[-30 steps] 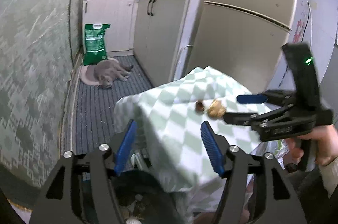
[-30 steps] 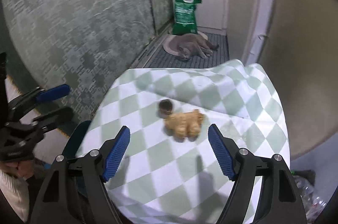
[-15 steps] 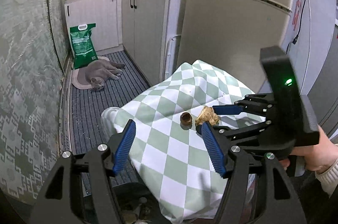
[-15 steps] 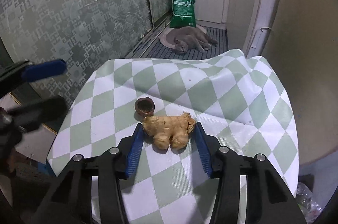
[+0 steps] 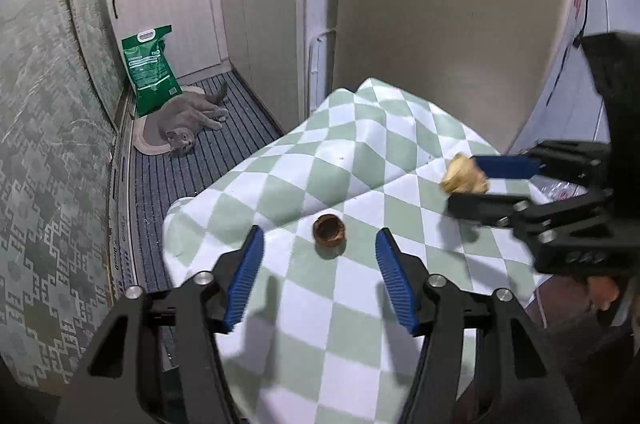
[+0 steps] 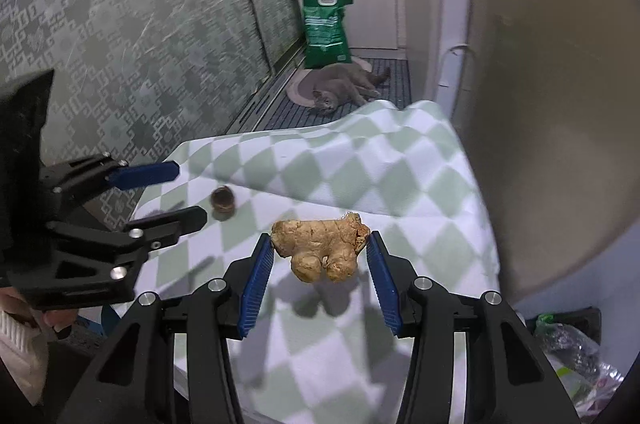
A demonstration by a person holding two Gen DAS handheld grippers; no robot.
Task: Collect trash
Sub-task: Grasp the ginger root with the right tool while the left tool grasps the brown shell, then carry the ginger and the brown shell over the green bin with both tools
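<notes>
A knobbly piece of ginger root (image 6: 320,248) hangs just above the green-and-white checked tablecloth (image 6: 360,163), with my right gripper (image 6: 320,240) shut on it, one blue pad against each end. In the left wrist view the same ginger (image 5: 460,175) shows between that right gripper's (image 5: 464,181) fingers at the right. A small round brown husk (image 5: 329,228) lies on the cloth (image 5: 360,151). My left gripper (image 5: 319,234) hovers right in front of it, jaws closing. The husk (image 6: 223,199) sits just ahead of the left gripper's (image 6: 186,193) tips, untouched.
A grey cat (image 5: 188,119) lies on a floor mat beyond the table, next to a green bag (image 5: 152,67). A fridge (image 5: 440,23) stands close behind the table, white cabinets (image 5: 264,23) beside it. A patterned wall runs along the left. Crumpled plastic (image 6: 576,344) lies low right.
My right gripper closed on the ginger and lifted it off the cloth. My left gripper came from beside the table to over the cloth, up to the brown husk, its jaws narrowing.
</notes>
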